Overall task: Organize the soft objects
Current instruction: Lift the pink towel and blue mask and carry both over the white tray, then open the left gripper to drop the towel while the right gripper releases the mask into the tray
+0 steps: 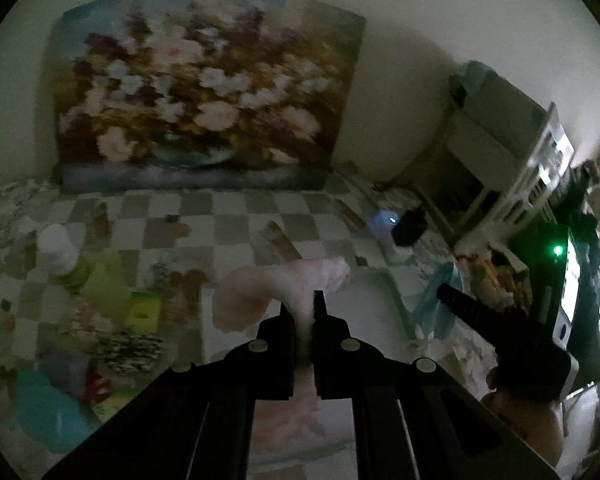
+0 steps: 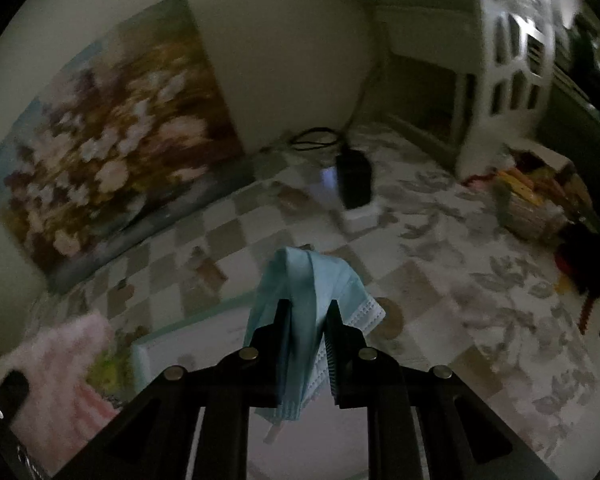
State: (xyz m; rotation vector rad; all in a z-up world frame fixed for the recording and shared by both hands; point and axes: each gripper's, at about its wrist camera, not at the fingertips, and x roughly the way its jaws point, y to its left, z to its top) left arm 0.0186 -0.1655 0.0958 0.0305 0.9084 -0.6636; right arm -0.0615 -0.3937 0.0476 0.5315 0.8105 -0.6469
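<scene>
My left gripper is shut on a fluffy pink soft piece and holds it above the checked cloth; the piece also shows at the lower left of the right wrist view. My right gripper is shut on a light blue face mask that drapes over and between its fingers. The right gripper and the mask show at the right of the left wrist view. A white box with a pale green rim lies below both grippers.
A pile of soft things, green, white, blue and zebra-striped, lies at the left. A large flower painting leans on the wall. A black device on a white base, a white shelf unit and a basket of things stand at the right.
</scene>
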